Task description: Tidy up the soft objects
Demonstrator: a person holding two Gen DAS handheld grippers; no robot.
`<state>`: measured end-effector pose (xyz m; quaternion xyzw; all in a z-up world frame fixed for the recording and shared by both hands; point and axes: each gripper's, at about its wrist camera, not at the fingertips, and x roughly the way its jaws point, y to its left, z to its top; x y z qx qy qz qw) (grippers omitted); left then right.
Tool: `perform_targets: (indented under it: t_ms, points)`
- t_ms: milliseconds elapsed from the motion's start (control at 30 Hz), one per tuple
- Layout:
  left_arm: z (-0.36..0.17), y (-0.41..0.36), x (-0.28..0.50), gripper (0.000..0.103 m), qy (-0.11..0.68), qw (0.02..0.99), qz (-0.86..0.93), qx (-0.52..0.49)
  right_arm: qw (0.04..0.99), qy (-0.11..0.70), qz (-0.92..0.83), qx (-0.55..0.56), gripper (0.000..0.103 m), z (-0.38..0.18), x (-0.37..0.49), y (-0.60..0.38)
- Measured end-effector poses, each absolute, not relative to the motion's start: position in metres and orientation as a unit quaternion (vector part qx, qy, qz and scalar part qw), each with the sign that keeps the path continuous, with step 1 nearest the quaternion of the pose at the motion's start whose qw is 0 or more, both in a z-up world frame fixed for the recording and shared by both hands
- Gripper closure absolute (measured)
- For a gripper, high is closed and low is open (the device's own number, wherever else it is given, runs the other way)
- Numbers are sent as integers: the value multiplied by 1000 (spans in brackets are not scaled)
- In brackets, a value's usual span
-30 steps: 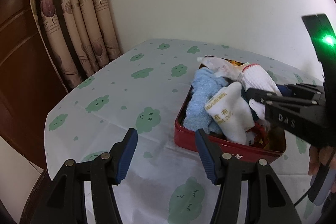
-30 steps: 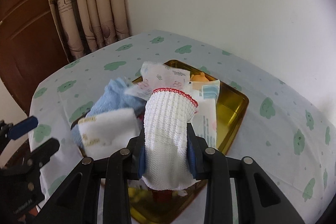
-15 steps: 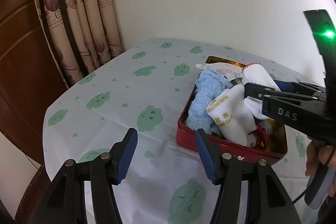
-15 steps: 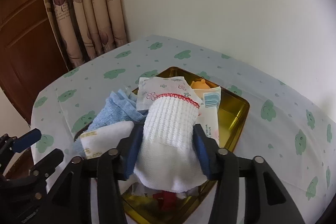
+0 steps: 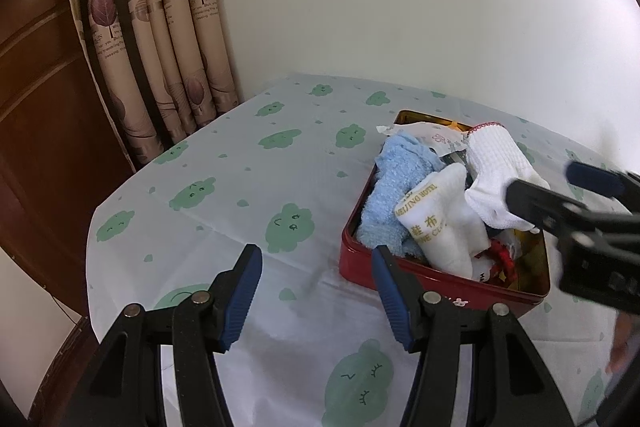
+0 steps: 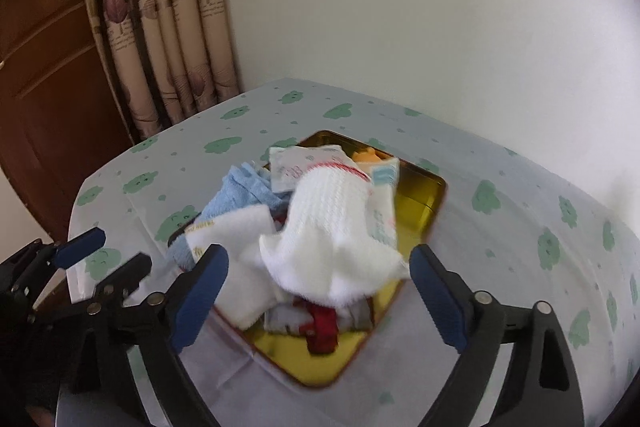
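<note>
The left gripper (image 5: 316, 289) hangs over the near left part of the table (image 5: 248, 187), jaws parted around nothing, its right finger just short of the near left corner of the red tin (image 5: 404, 273). If it pushes forward from here, that finger could catch the tin's wall and slide the tin across the cloud-print cloth, since nothing pins the tin down.

In the tin, from left to right, lie a light blue fluffy cloth (image 6: 236, 195), a rolled white towel (image 5: 436, 223) and a white knitted glove with a red-trimmed cuff (image 6: 336, 227). The glove sits on top of the heap, toward the tin's near right side, its fingertip end flopping toward the near rim. The pile stands higher than the tin's walls, so the glove, resting loose on sloping soft things, may roll off onto the table or drag the flat paper packets (image 6: 296, 165) behind it askew.

The right gripper (image 6: 318, 291) has just been opening; its jaws stand wide on either side of the glove's near end, and neither pad presses it. Its pads are near the glove, so backing away at an angle could snag the knit and pull it out again.

Writing: gold letters on the towel read "…IJING HOTEL", with Chinese characters and "CL…" below. The packets' print is too blurred to read.
</note>
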<state>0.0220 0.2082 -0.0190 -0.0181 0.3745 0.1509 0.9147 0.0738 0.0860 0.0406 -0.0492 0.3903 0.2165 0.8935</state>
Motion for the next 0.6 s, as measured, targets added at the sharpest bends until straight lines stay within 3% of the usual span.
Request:
perform_targets:
  t_ms: [133, 600]
  points:
    - [-20, 207, 22, 45, 376, 914, 149, -17, 897, 396, 192, -29, 5, 38, 55, 70]
    - [-20, 202, 22, 45, 371, 918, 143, -6, 885, 435, 164, -25, 4, 18, 27, 62]
